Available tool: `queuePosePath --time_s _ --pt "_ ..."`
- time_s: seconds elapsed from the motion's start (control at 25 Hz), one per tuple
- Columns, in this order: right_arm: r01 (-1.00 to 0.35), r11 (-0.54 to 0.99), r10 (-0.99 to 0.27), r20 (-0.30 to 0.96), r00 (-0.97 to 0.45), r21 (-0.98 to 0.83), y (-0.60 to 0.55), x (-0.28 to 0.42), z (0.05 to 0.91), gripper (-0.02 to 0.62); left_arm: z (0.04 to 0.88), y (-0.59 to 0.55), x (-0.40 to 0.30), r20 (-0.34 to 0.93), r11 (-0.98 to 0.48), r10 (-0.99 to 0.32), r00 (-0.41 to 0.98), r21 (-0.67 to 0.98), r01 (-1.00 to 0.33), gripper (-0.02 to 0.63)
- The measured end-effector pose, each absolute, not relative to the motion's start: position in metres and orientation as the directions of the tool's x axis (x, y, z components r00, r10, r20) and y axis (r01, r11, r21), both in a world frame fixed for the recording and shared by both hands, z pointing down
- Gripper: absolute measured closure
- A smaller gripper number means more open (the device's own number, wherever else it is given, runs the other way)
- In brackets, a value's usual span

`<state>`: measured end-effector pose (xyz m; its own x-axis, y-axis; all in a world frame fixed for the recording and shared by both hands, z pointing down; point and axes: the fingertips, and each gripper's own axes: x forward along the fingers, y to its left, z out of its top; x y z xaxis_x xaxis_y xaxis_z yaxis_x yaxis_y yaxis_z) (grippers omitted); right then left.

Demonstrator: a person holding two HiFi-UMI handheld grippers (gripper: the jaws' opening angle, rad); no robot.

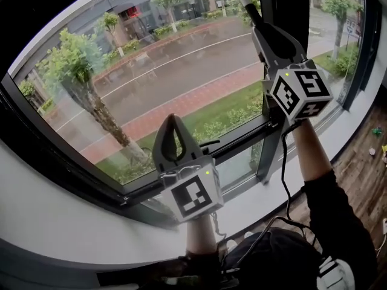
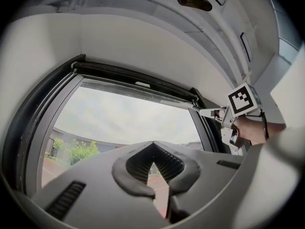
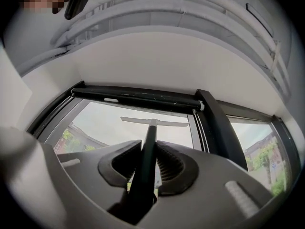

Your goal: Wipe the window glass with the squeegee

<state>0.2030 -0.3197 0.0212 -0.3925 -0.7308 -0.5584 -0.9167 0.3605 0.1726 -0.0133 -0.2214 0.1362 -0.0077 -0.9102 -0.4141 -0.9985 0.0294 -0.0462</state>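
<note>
Wet road, a red-brick path and green trees fill the large window glass [image 1: 169,59] above a white sill [image 1: 60,222], seen from my remote station. Nearest me, the left gripper [image 1: 174,118] hangs before the pane's lower edge, its grey jaws brought together at the tips with nothing between them. Higher up, the right gripper [image 1: 255,18] is raised toward the pane's top right corner beside the dark upright mullion [image 3: 214,123]. Its ribbed jaws are clamped onto the dark handle of the long squeegee with a pale T-shaped blade [image 3: 153,122]. That blade lies level just under the top edge of the black window frame [image 3: 133,98]; I cannot tell whether it touches the glass.

As I judge it, a stroke is being set up at the top. Done well, it means seating the whole blade flat, then drawing straight down with even pressure and a firm hold so the handle does not twist.

No readable writing or brand shows; the gripper cubes carry only black-and-white square markers.
</note>
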Motion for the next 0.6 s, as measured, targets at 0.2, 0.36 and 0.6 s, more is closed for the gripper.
queuePosePath --time_s 0.2,0.36,0.6 --pt "-0.915 0.339 -0.722 -0.563 -0.402 0.218 -0.342 0.205 0.001 0.5 0.152 -0.223 -0.016 -0.411 0.054 -0.911 -0.028 -0.053 -0.997 0.606" --pt "-0.921 0.331 -0.73 -0.562 -0.388 0.205 -0.363 0.207 -0.01 0.5 0.154 -0.228 -0.021 -0.41 0.06 -0.912 -0.037 -0.043 -0.997 0.606" --pt "-0.922 0.346 -0.721 -0.579 -0.38 0.174 -0.378 0.204 -0.012 0.5 0.169 -0.232 -0.027 -0.388 0.067 -0.92 -0.043 -0.048 -0.997 0.606"
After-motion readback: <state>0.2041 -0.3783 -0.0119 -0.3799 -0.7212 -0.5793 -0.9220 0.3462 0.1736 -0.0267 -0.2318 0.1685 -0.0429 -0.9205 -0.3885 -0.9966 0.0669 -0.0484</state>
